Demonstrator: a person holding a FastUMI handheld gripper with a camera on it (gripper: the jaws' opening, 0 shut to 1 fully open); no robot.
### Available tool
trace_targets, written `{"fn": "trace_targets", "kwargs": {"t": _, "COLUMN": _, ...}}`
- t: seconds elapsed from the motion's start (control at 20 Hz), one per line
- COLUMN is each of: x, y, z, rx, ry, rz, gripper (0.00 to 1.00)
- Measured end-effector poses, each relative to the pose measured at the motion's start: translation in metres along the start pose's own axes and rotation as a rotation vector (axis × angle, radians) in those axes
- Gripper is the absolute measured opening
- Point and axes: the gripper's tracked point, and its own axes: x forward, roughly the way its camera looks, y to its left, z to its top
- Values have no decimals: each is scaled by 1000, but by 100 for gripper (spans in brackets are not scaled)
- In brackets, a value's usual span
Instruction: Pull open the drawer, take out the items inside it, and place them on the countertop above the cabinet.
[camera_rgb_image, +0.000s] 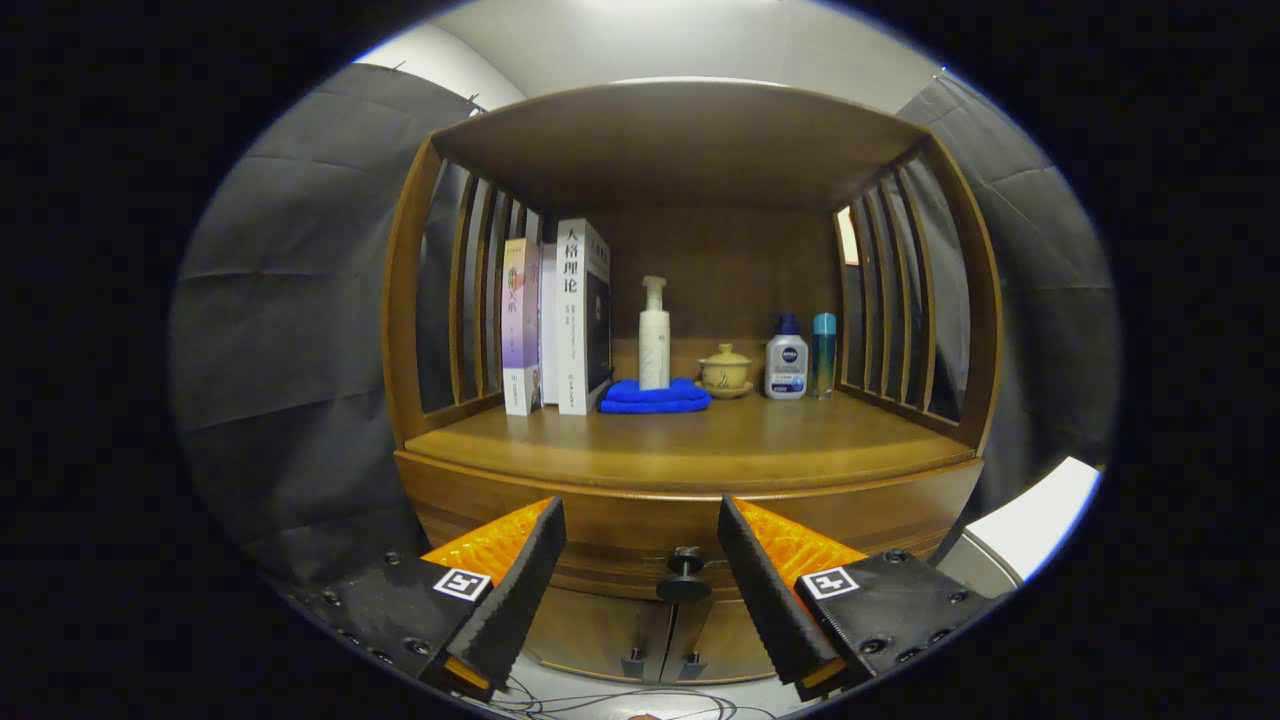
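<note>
A wooden cabinet stands ahead, with a broad countertop (690, 440) under a slatted shelf frame. Below the countertop's front edge runs the closed drawer front (640, 520), with a small dark round knob (684, 577) at its middle. My gripper (642, 525) is open, held level with the drawer. The knob sits between my two fingers, slightly beyond and below the fingertips (548, 520), and neither finger touches it. The inside of the drawer is hidden.
At the back of the countertop stand several books (560, 320), a white pump bottle (654, 335) on a folded blue cloth (655, 397), a small lidded cup (725, 372) and two bottles (800, 358). Two lower cabinet doors (660, 640) sit under the drawer. Cables lie on the floor.
</note>
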Motion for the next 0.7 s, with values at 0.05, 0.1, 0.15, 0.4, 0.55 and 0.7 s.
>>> {"fn": "trace_targets", "kwargs": {"t": 0.05, "x": 2, "y": 1, "z": -5, "rx": -3, "ry": 8, "rz": 0, "gripper": 97}}
{"fn": "trace_targets", "kwargs": {"t": 0.1, "x": 5, "y": 3, "z": -10, "rx": -6, "ry": 14, "rz": 1, "gripper": 97}}
{"fn": "trace_targets", "kwargs": {"t": 0.15, "x": 8, "y": 5, "z": -15, "rx": -9, "ry": 21, "rz": 3, "gripper": 97}}
{"fn": "trace_targets", "kwargs": {"t": 0.4, "x": 23, "y": 3, "z": -35, "rx": -15, "ry": 42, "rz": -14, "gripper": 97}}
{"fn": "trace_targets", "kwargs": {"t": 0.55, "x": 34, "y": -9, "z": -52, "rx": 11, "ry": 66, "rz": -59, "gripper": 98}}
{"fn": "trace_targets", "kwargs": {"t": 0.7, "x": 41, "y": -19, "z": -69, "rx": 29, "ry": 104, "rz": -82, "gripper": 98}}
